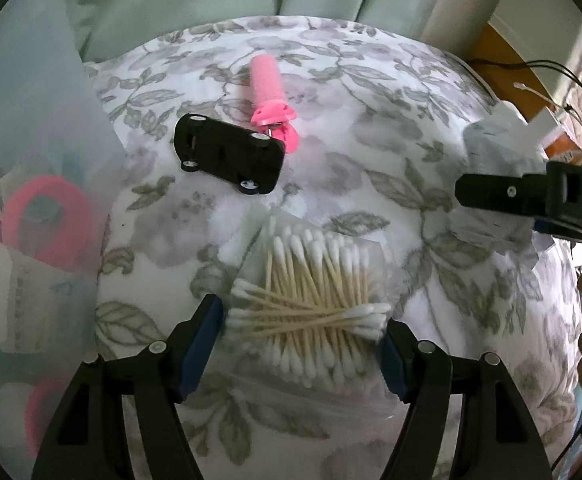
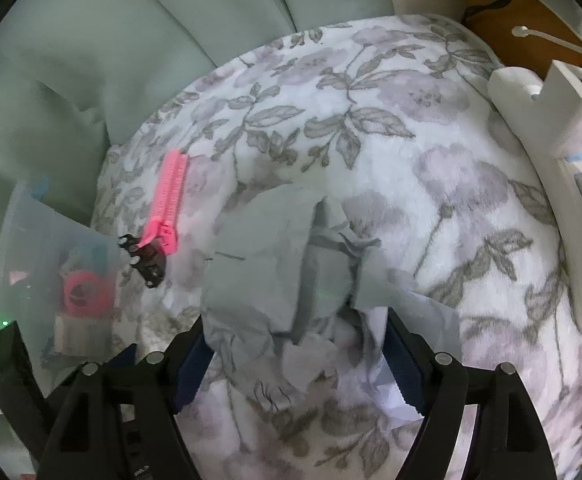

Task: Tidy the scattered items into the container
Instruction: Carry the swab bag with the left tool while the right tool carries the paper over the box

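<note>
Wooden-stemmed cotton swabs in a clear bag [image 1: 311, 304] lie between the left tool's [image 1: 303, 334] spread fingers; one black toy car [image 1: 229, 154] at eleven o'clock. Right tool [image 2: 297, 344], apart, straddles one crumpled white tissue [image 2: 275, 272].

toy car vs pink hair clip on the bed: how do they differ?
Colour: the toy car is black, the pink hair clip bright pink. Shape: the toy car is a broad block, the clip long and narrow. Pose: the toy car lies upside down with its wheels up; the clip lies flat, its hinge end beside the car. Both rest on the floral blanket, outside the container.
</note>
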Motion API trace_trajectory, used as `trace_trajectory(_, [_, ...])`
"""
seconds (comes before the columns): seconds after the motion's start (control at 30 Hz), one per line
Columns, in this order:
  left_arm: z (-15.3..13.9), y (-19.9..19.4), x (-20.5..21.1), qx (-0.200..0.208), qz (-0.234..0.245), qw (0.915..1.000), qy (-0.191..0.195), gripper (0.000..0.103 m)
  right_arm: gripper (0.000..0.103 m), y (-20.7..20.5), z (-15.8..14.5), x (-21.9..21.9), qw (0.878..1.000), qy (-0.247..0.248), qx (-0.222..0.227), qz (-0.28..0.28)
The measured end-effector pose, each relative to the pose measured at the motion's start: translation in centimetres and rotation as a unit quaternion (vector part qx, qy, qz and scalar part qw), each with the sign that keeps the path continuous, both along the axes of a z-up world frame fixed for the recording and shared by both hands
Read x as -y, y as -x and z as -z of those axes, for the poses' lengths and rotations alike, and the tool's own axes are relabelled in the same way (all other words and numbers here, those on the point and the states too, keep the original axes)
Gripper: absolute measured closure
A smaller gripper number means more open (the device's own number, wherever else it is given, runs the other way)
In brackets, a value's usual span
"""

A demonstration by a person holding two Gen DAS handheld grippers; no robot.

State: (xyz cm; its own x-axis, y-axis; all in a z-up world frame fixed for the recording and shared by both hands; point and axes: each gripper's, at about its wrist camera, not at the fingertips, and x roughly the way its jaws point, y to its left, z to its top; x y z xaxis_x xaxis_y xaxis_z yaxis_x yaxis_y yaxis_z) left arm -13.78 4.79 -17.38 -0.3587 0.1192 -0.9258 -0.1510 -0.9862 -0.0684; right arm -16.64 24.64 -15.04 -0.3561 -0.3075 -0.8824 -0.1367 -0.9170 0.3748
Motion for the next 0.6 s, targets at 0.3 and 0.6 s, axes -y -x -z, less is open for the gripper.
trace_trajectory(0.3, [-0.5,-0.4,0.9,-0.007,-0.019,0.9994,-0.028,0.039,0.031,-0.4,-0.1,-0.6,1.0,0.009,-0.008,0.017])
trace_trajectory(0.6, [-2.7,-2.2,0.7,-0.021,-0.016,0.9988,-0.041,0.039,0.033,-2.5,-1.9,-1.5,0.999,0.027,-0.025,0.028])
